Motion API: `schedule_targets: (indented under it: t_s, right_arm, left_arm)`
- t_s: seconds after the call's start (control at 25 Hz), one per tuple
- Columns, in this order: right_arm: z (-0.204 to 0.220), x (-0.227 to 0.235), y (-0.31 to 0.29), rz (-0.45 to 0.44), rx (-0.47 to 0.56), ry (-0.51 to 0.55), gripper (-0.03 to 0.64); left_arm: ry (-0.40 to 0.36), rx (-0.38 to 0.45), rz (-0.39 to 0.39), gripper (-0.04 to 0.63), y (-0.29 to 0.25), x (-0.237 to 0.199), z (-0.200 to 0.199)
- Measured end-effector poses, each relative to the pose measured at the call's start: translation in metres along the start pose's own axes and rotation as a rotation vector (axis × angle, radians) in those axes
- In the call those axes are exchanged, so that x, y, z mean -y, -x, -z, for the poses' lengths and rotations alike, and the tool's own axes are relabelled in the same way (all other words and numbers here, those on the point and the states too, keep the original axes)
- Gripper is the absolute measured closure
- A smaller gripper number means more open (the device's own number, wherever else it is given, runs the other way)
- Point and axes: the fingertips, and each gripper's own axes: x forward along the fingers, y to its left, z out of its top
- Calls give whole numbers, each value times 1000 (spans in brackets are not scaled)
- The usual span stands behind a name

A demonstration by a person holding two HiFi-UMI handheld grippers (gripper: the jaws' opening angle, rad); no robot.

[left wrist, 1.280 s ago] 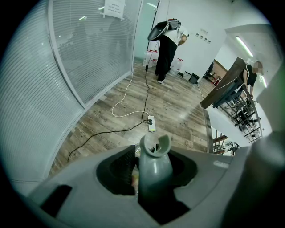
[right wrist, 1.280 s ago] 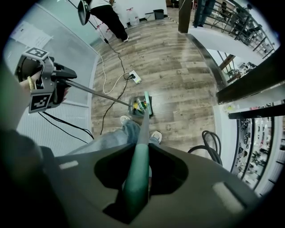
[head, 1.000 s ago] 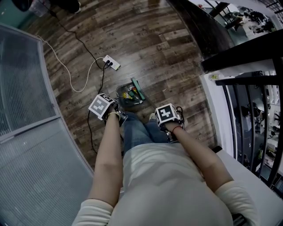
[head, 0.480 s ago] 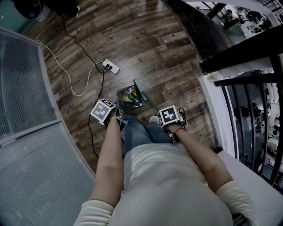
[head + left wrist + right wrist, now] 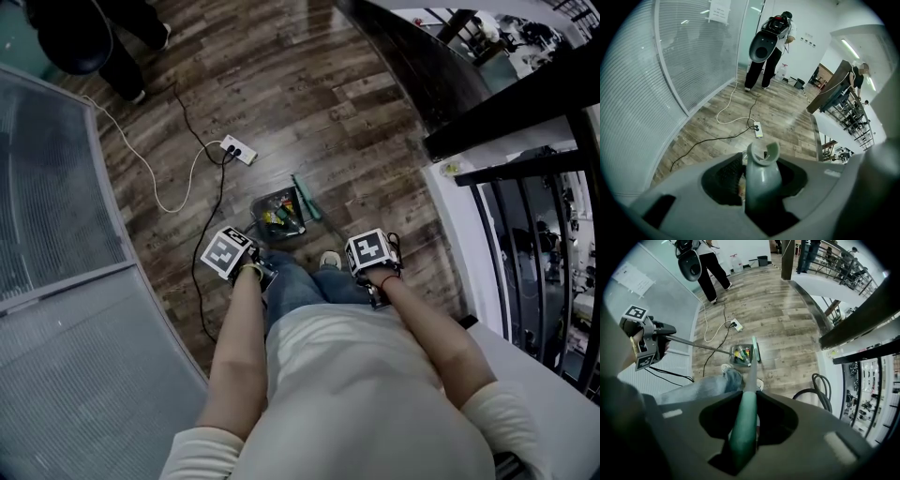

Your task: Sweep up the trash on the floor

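Left gripper [image 5: 761,187]: clamped on the grey dustpan handle [image 5: 762,171], which stands up between its jaws with a clip-shaped tip on top. From above it sits at the wearer's left knee.
Glass partition [image 5: 56,187]: a ribbed, frosted wall curving along the 9 o'clock side of the room.
Standing person [image 5: 89,42]: in dark trousers up at 11 o'clock by the partition, well apart from the sweeping.
White cable [image 5: 155,178]: loops over the wood floor [image 5: 309,84] from the partition's foot to the power strip.
Black cable [image 5: 199,267]: runs from the strip toward 6 o'clock, passing just beside the left gripper.
Power strip [image 5: 236,149]: white, flat on the boards, near the dustpan at its 11 o'clock.
Dustpan [image 5: 277,214]: on the floor at 12 o'clock from the wearer's knees, with its thin rod slanting back to the left gripper.
Trash [image 5: 274,218]: small green, yellow and red bits lying inside the dustpan — too small to tell what each one is.
Broom head [image 5: 306,197]: teal, on the floor just beside the dustpan's 3 o'clock edge. Whether it touches I cannot tell.
Right gripper [image 5: 745,427]: closed round the teal broom handle [image 5: 746,399], which runs from its jaws down to the head.
Railing [image 5: 553,234]: dark bars along the 3 o'clock side, beyond a white ledge.
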Motion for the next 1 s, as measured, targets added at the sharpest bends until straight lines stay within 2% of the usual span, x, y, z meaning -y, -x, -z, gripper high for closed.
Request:
schedule_targets:
  t_s: [0.32, 0.64, 1.0]
  right_arm:
    - [15, 19, -4, 16, -9, -26, 522]
    - [29, 41, -10, 32, -21, -109, 522]
    - [43, 54, -16, -5, -26, -230, 522]
  left_arm:
    - [-4, 14, 13, 453, 7, -8, 11]
    - [-8, 26, 19, 453, 12, -9, 21]
    - [-9, 32, 23, 453, 13, -11, 24]
